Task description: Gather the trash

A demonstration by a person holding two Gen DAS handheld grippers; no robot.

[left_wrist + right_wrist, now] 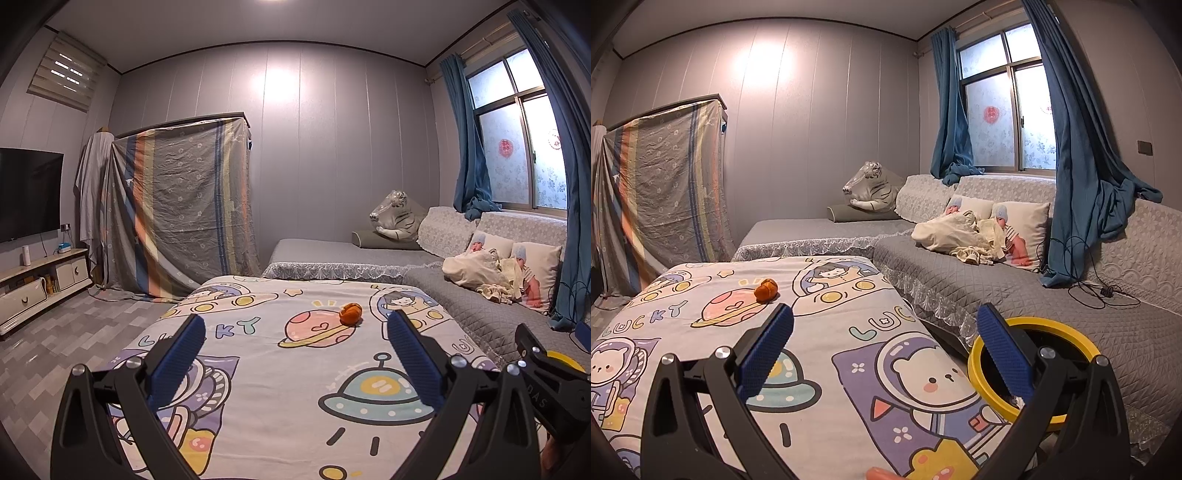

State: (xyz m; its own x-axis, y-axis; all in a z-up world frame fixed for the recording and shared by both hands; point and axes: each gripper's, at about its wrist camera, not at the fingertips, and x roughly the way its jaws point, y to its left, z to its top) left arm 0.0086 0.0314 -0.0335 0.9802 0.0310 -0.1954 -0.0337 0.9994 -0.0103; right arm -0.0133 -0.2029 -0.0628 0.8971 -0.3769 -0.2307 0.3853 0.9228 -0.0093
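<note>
**Approach stage: peel not yet reached**

1 piece of trash in view: an orange peel (pixel 350 314) lying on the cartoon-print sheet (pixel 280 398), far side of the table, well ahead of both tools. Left gripper (pixel 295 354) spread wide, nothing between its pads. Right gripper (pixel 884 350) likewise agape and empty, near the yellow-rimmed bin (pixel 1071 334) beside the sofa (pixel 1126 332). Judged step: reach forward, straddle the peel, close, then carry it to the bin.
</note>
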